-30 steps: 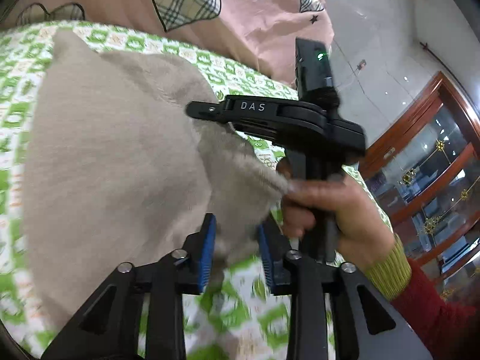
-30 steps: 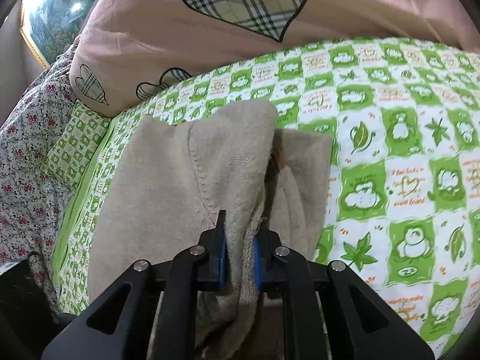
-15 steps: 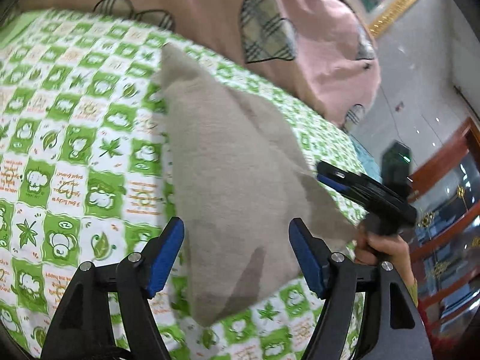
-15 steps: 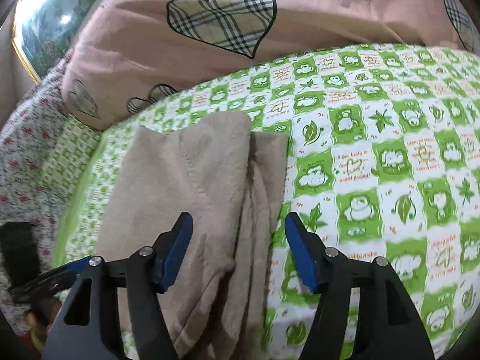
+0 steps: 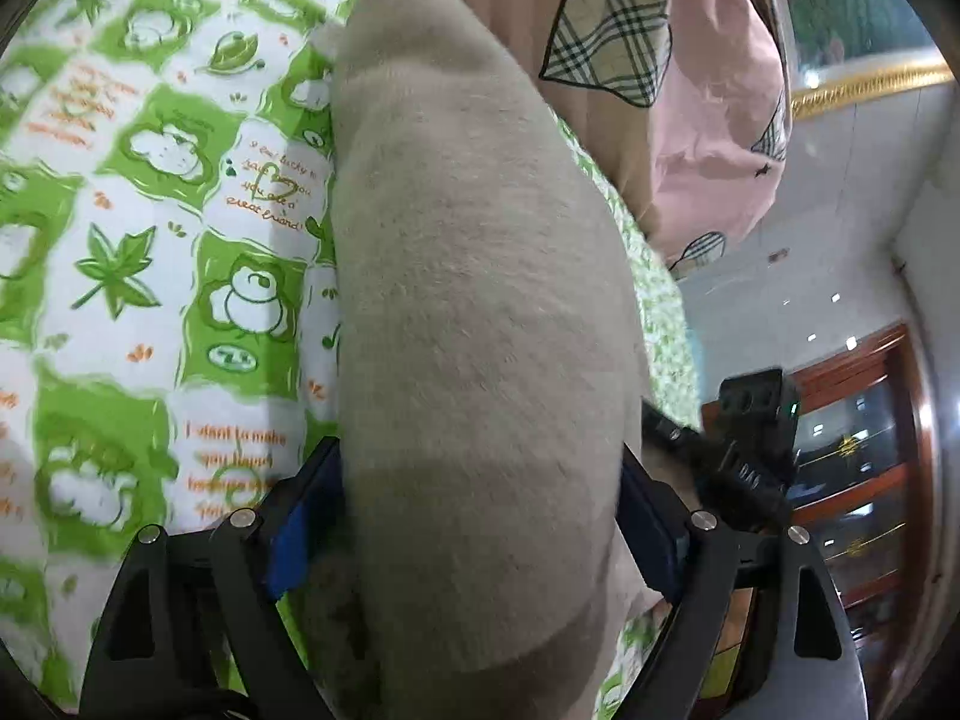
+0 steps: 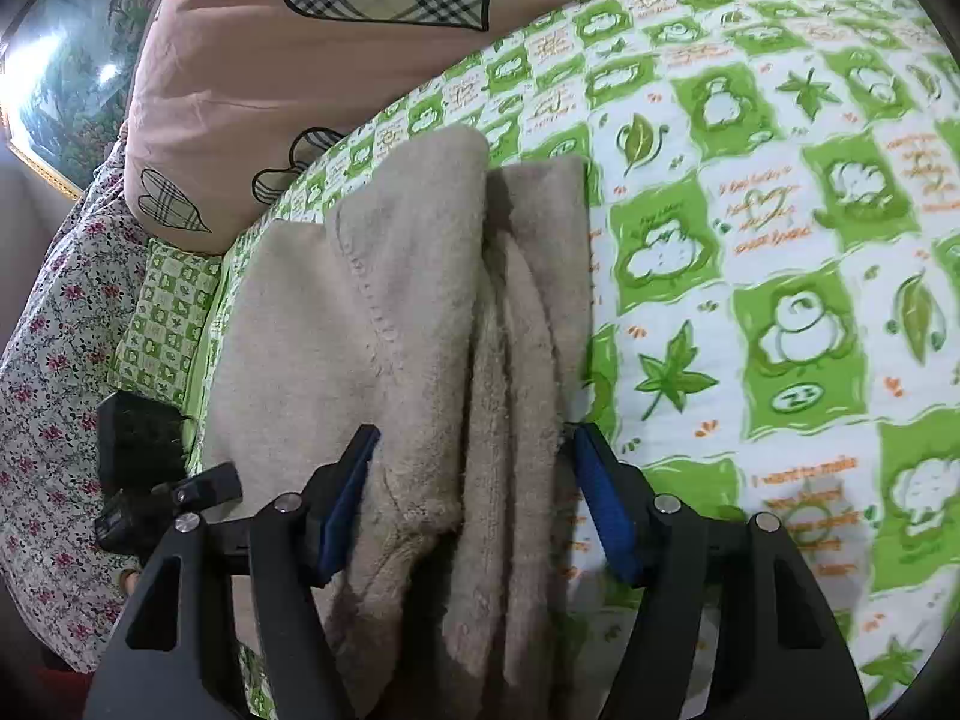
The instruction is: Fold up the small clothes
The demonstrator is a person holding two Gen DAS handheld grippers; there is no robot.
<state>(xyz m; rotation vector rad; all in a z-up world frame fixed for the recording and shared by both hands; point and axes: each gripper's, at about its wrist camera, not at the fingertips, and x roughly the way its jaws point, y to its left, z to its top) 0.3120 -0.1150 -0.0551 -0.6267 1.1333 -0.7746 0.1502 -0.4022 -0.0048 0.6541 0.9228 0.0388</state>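
Beige fleece garment, folded lengthwise on green-and-white checked bed quilt: left tool and right tool, jaws just opened, released, straddle its six-o'clock end for regripping.

The bed wore a green-and-white checked sheet printed with leaves and cartoon animals; a folded beige fleece garment lay on it; a pink quilt with plaid hearts was heaped at its far edge.

Bright, even light — fisheye bending at edges — slight motion blur.
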